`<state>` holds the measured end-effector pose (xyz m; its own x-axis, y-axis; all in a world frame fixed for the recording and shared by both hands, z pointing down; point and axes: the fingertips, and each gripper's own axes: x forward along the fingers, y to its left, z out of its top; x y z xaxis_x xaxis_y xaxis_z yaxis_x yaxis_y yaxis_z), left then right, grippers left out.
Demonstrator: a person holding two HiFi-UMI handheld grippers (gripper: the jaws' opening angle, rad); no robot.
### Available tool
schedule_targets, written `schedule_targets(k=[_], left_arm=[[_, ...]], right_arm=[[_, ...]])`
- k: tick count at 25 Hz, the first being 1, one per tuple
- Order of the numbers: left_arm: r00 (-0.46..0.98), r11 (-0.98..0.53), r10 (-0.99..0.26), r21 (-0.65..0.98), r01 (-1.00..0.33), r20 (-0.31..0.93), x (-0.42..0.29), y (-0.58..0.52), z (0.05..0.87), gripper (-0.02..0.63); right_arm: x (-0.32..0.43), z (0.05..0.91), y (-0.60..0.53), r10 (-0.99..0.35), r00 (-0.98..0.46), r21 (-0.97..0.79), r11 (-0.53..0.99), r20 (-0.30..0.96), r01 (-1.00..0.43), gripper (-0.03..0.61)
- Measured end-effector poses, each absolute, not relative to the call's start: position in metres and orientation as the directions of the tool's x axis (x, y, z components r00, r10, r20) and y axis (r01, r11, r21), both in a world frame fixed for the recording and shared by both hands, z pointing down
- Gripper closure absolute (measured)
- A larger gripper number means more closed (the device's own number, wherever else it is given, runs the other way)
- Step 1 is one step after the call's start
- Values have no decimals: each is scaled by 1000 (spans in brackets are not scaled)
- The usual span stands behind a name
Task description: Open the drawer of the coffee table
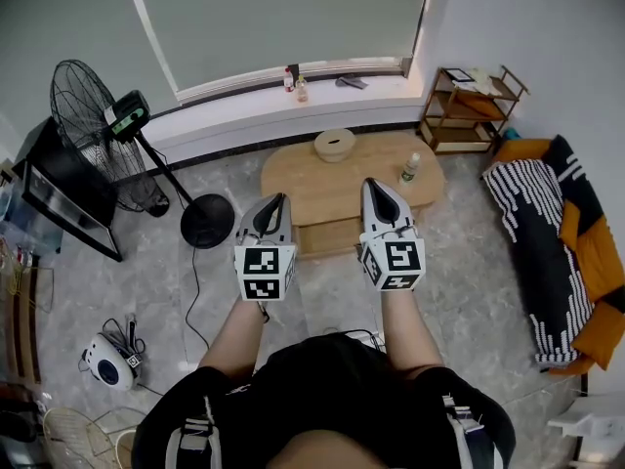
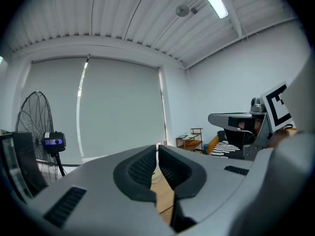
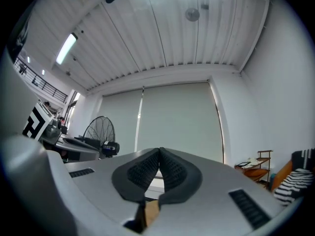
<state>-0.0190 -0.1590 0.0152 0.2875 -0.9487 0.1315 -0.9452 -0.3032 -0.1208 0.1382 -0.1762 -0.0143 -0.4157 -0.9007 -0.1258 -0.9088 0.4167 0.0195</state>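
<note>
In the head view a low oval wooden coffee table (image 1: 293, 179) stands on the floor ahead of me, with its drawer front (image 1: 327, 234) facing me between the two grippers. My left gripper (image 1: 277, 199) and right gripper (image 1: 374, 186) are held side by side high above the floor, both pointing toward the table. Each is shut with nothing between its pads. The left gripper view shows the left gripper (image 2: 157, 149) with pads together and a strip of the tabletop (image 2: 162, 193) below them. The right gripper (image 3: 159, 151) looks the same in its own view.
A round woven bowl (image 1: 334, 144) and a small bottle (image 1: 410, 167) stand on the table. A black floor fan (image 1: 98, 115) with its round base (image 1: 207, 220) is at the left, a wooden shelf (image 1: 469, 110) at the back right, a striped sofa (image 1: 557, 252) at the right.
</note>
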Motion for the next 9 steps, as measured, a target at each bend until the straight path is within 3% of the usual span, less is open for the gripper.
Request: schedule_targets(k=[9], left_arm=[[276,-289,-954,-106,-952,118,-26,-149,9,583]], right_arm=[[136,-18,-167,-903,-411,20,412,-128,-911,565]])
